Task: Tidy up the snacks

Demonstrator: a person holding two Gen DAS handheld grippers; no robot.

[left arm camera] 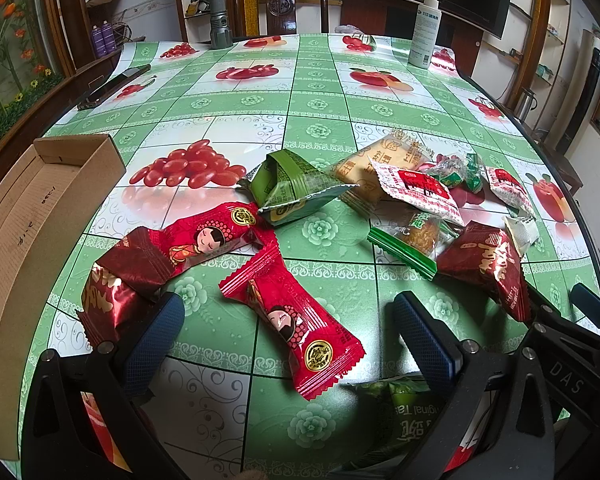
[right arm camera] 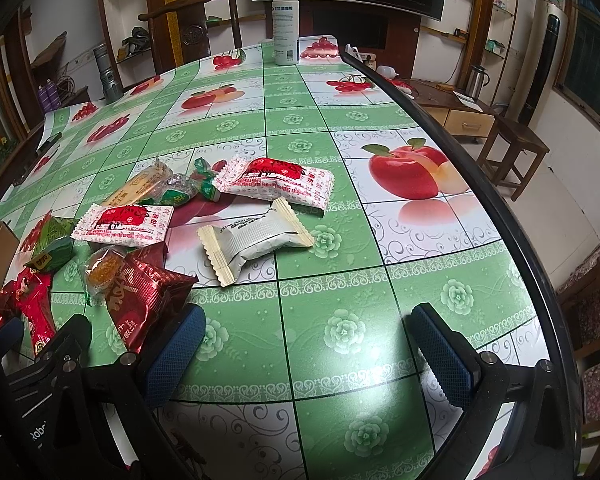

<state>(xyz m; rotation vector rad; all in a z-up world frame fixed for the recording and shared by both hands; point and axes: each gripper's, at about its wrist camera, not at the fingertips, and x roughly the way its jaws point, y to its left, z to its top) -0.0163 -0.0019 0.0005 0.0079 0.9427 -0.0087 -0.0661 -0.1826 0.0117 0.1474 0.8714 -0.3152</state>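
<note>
Our left gripper (left arm camera: 288, 338) has black arms with blue textured pads (left arm camera: 424, 340) and silver screws. Our right gripper (right arm camera: 306, 344) matches; white lettering marks its housing.

Wrapped snacks lie scattered flat on the counter: two red packets (left arm camera: 296, 328) with a cartoon face, a green pouch (left arm camera: 292, 190), a yellow biscuit pack (left arm camera: 384, 162) and two white-and-red packs (right arm camera: 276, 180). A cream pack (right arm camera: 256, 236) lies apart, and a dark red one (right arm camera: 140, 296) nearby. An open cardboard box (left arm camera: 40, 216) sits at the left.
</note>
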